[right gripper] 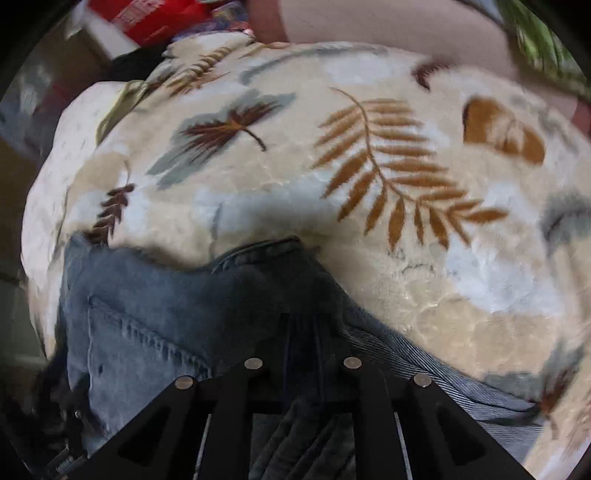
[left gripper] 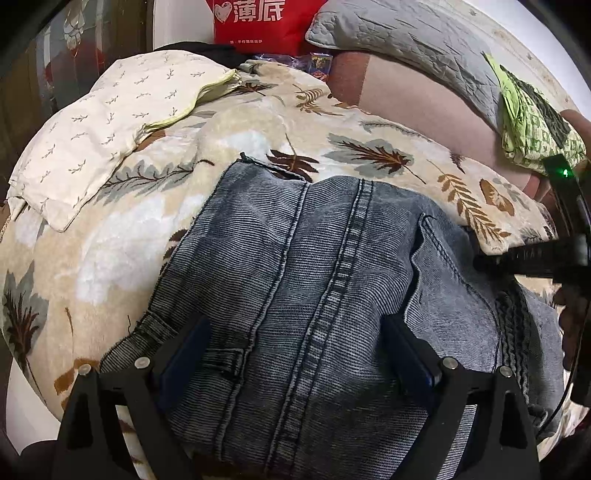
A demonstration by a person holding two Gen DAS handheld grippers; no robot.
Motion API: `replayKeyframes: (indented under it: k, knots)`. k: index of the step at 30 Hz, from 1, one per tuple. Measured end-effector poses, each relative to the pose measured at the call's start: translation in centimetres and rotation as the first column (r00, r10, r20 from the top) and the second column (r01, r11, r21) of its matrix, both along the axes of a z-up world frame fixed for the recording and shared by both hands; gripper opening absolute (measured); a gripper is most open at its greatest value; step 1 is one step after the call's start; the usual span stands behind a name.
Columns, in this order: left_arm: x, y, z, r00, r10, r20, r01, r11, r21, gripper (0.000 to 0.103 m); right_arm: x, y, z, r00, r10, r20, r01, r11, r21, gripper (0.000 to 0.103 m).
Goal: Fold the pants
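A pair of faded blue denim jeans [left gripper: 332, 295] lies on a cream fleece blanket printed with brown and grey leaves [left gripper: 258, 122], filling the near middle of the left wrist view, with a thick stitched seam running from near to far down its centre and a pocket edge to the right of that. The left gripper [left gripper: 297, 343] hangs just above the denim with its two black fingers spread wide, one on each side of the seam, pinching nothing.

In the right wrist view the jeans [right gripper: 155, 314] occupy the near left, and the right gripper [right gripper: 301, 332] has its fingers drawn close together around a bunched dark fold of the denim at the near centre. From the left wrist view, that right gripper [left gripper: 517, 258] reaches in from the right edge to the jeans' right border.

On the far left of the blanket rests a cream pillow with small sprig prints [left gripper: 103, 125]. A grey quilted cushion [left gripper: 406, 40] and a red bag with white characters [left gripper: 258, 18] sit at the far side, and a crumpled green patterned cloth [left gripper: 535, 122] lies far right.
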State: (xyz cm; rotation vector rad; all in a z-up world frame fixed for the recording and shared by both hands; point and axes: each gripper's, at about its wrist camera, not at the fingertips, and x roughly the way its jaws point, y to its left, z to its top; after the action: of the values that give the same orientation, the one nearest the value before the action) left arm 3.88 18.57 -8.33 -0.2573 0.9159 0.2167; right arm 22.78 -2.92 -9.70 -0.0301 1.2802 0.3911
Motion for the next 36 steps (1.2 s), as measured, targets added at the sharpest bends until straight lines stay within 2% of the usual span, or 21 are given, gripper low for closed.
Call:
replayKeyframes:
  k: [2, 3, 6, 9, 12, 14, 15, 19, 25, 27, 30, 31, 33, 36]
  knots:
    - [-0.1, 0.0, 0.0, 1.000, -0.001, 0.006, 0.001, 1.000, -0.001, 0.094, 0.0, -0.5, 0.9, 0.998, -0.058, 0.002, 0.058, 0.998, 0.019, 0.014]
    - [-0.2, 0.0, 0.0, 1.000, -0.002, 0.007, 0.002, 1.000, 0.000, 0.094, -0.3, -0.3, 1.4, 0.999, -0.052, 0.011, 0.052, 0.998, 0.020, 0.014]
    - [-0.2, -0.1, 0.0, 1.000, 0.000, 0.007, 0.000, 1.000, 0.002, 0.094, -2.0, 0.9, 3.2, 0.999, 0.008, 0.053, -0.010, 0.999, 0.038, 0.014]
    - [-0.2, -0.1, 0.0, 1.000, 0.001, 0.005, -0.001, 1.000, 0.008, 0.094, -2.4, 2.5, 3.7, 0.997, 0.050, 0.059, -0.053, 0.997, 0.060, 0.014]
    - [-0.2, -0.1, 0.0, 1.000, 0.000, 0.006, 0.000, 1.000, 0.007, 0.094, -1.5, 4.1, 2.0, 0.997, 0.066, 0.030, -0.067, 0.996, 0.052, 0.016]
    - [-0.1, -0.1, 0.0, 1.000, -0.006, 0.005, 0.006, 1.000, 0.008, 0.094, -0.3, 4.9, -0.5, 0.997, 0.064, -0.037, -0.064, 0.998, 0.015, 0.018]
    - [-0.1, -0.1, 0.0, 1.000, -0.007, 0.006, 0.007, 1.000, 0.007, 0.094, -0.3, 4.8, -0.3, 0.999, 0.042, -0.025, -0.041, 0.999, 0.026, 0.018]
    - [-0.2, 0.0, 0.1, 1.000, -0.006, 0.008, 0.006, 1.000, 0.000, 0.094, -1.7, 4.9, 1.4, 0.997, 0.074, 0.001, -0.074, 0.997, 0.003, 0.018]
    - [-0.1, 0.0, 0.0, 1.000, 0.001, 0.007, -0.001, 1.000, 0.007, 0.094, -6.1, 2.5, 3.9, 0.997, 0.081, 0.011, -0.081, 0.994, 0.068, 0.020]
    - [-0.1, -0.1, 0.0, 1.000, 0.003, 0.007, -0.003, 1.000, 0.010, 0.094, -8.1, 2.4, 3.9, 0.994, 0.113, -0.001, -0.113, 0.991, 0.078, 0.025]
    - [-0.1, -0.1, 0.1, 1.000, 0.008, 0.009, -0.008, 1.000, 0.008, 0.094, -9.9, 3.7, 2.2, 0.981, 0.184, -0.058, -0.182, 0.982, 0.040, 0.043]
    - [-0.1, -0.1, 0.1, 1.000, 0.010, 0.011, -0.010, 1.000, 0.004, 0.094, -10.3, 4.2, 1.5, 0.976, 0.206, -0.066, -0.206, 0.979, 0.015, 0.054]
    - [-0.2, -0.1, 0.1, 1.000, 0.011, 0.016, -0.012, 1.000, 0.009, 0.094, -11.2, 5.1, 1.5, 0.970, 0.240, -0.020, -0.241, 0.969, -0.050, 0.055]
    - [-0.2, -0.2, 0.0, 1.000, 0.012, 0.022, -0.013, 1.000, 0.024, 0.094, -12.0, 5.0, 3.4, 0.972, 0.233, 0.018, -0.232, 0.972, -0.028, 0.055]
